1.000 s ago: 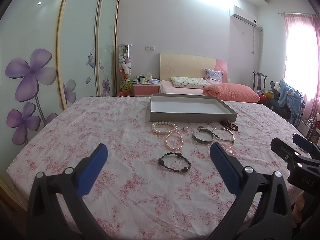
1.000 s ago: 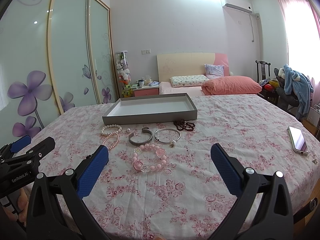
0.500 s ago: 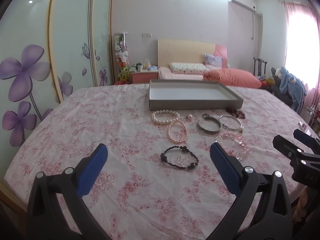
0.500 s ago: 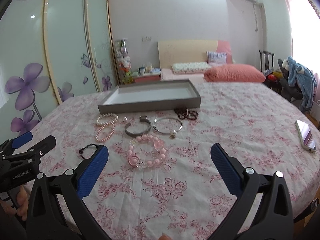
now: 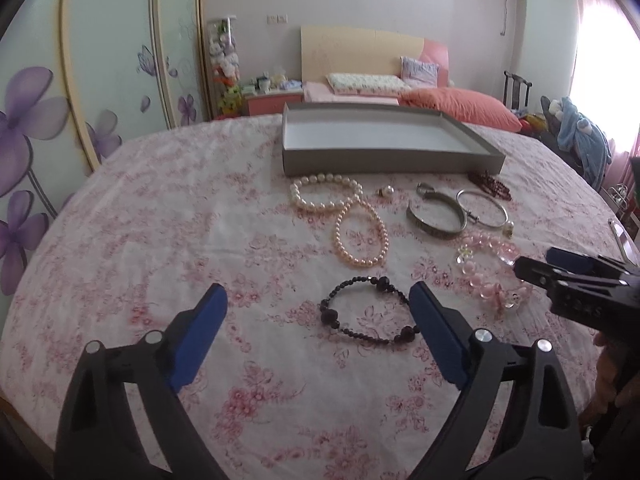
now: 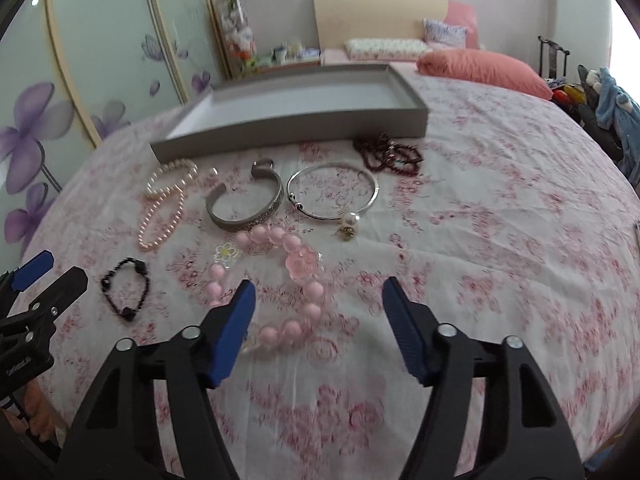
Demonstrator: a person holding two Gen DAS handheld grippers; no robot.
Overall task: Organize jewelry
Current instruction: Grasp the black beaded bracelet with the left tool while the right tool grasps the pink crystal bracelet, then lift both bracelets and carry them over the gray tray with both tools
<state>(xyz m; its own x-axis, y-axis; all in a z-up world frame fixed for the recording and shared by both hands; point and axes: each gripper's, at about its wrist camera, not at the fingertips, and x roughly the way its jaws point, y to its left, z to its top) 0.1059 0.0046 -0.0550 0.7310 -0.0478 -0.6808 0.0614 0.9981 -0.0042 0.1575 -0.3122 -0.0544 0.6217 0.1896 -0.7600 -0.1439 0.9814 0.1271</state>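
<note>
Jewelry, laid out on a floral bedspread (image 5: pixel 168 216) in front of a shallow grey tray (image 5: pixel 384 160) with nothing in it. Black bead bracelet (image 5: pixel 366 312) lies ahead of the left gripper (image 5: pixel 318 308), between its fingers; jaws apart, having just been narrowing. Pink bead bracelet (image 6: pixel 280 280) lies partly between the fingers of the right gripper (image 6: pixel 319 294); jaws likewise apart and just been closing, nothing clamped. Pearl strands (image 5: pixel 326 198), silver cuff (image 6: pixel 246 204), thin bangle (image 6: pixel 332 196) and dark red beads (image 6: pixel 388 154) lie just beside the tray.

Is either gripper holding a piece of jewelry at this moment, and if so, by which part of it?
Nothing is held. The left gripper is open over the black bead bracelet; the right gripper, its jaws just closing, is open over the pink bead bracelet. Both bracelets lie on the cloth.
</note>
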